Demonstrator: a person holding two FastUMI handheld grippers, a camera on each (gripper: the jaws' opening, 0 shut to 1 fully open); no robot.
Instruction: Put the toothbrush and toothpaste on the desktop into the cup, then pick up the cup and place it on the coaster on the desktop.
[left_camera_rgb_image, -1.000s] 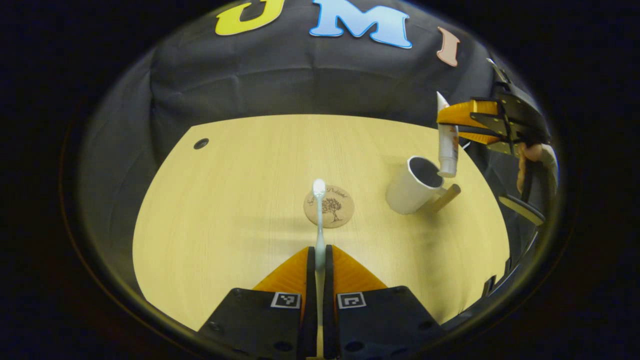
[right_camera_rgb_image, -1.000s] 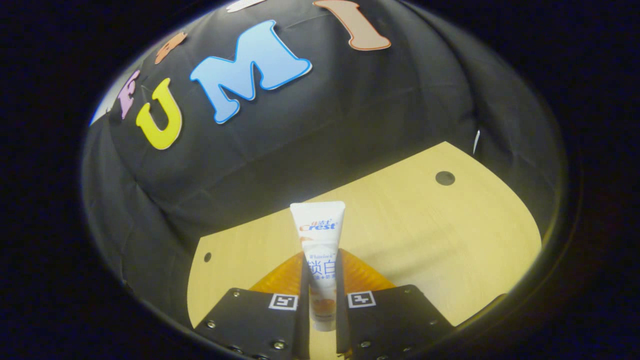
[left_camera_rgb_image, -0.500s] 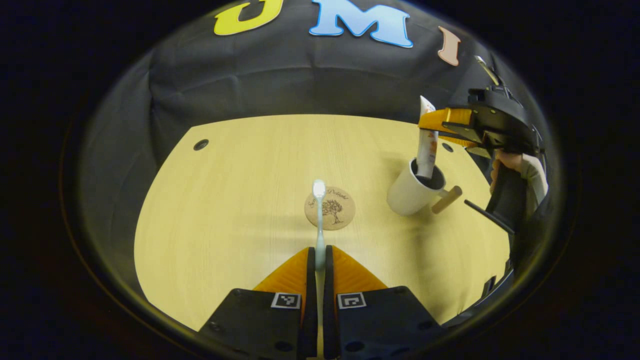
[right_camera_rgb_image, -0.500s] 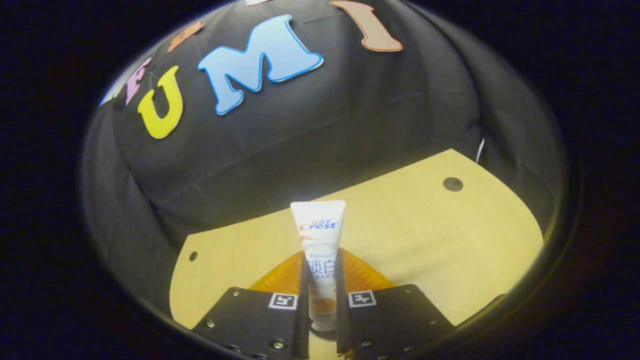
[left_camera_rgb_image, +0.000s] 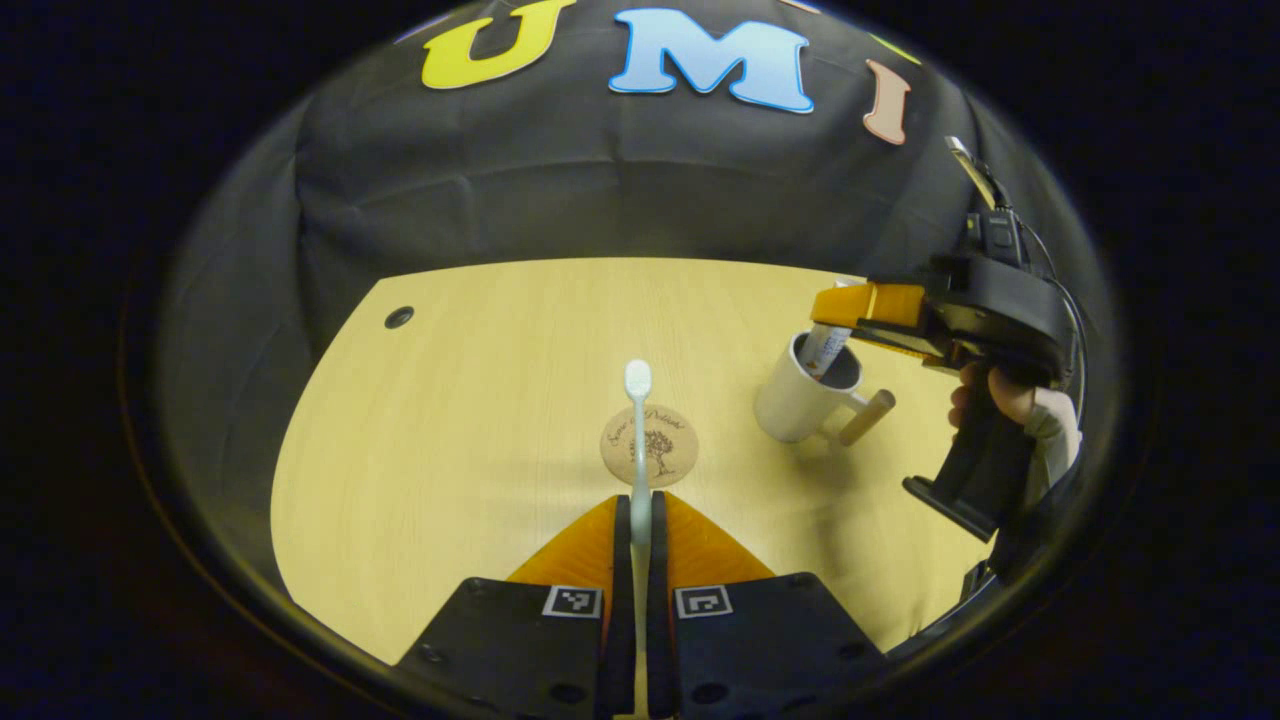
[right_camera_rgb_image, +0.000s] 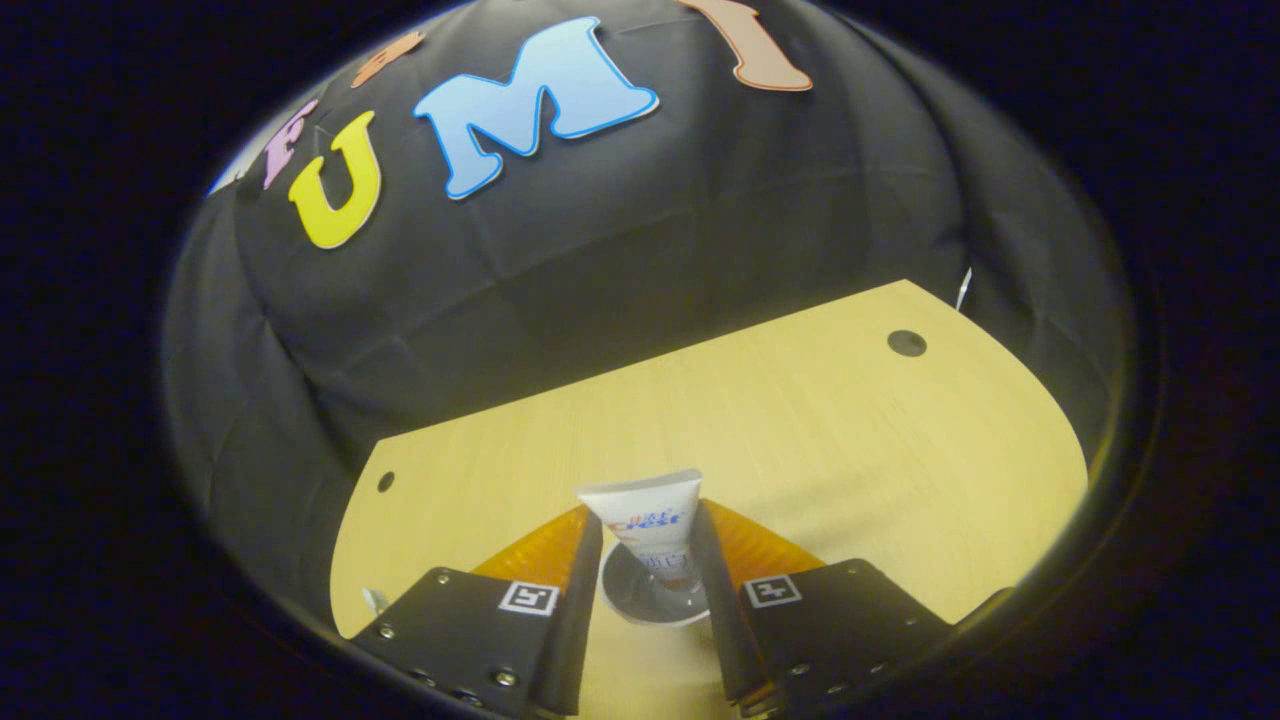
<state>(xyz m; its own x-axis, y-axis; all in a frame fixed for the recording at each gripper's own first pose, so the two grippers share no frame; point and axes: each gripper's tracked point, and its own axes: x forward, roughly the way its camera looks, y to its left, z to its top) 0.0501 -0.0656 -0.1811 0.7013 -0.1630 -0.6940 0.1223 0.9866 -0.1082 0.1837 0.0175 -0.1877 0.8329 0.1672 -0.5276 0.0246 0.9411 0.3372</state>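
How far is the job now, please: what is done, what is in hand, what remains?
Done: the toothpaste stands in the cup, and the right hand-held gripper is open around it. In hand: the left hand-held gripper grips the toothbrush. Left: toothbrush into cup, then cup onto the coaster.

A pale yellow wood-grain desk (left_camera_rgb_image: 470, 420) with a dark round hole near its far corner. The cup (left_camera_rgb_image: 795, 400) is white with a dark inside and a tan wooden handle. The toothpaste (right_camera_rgb_image: 645, 520) is white with red and blue lettering and an orange patch lower down. The toothbrush (left_camera_rgb_image: 638, 440) is pale mint with a white head. The coaster (left_camera_rgb_image: 665, 445) is tan, printed with a dark tree and script. The booth wall is black cloth.
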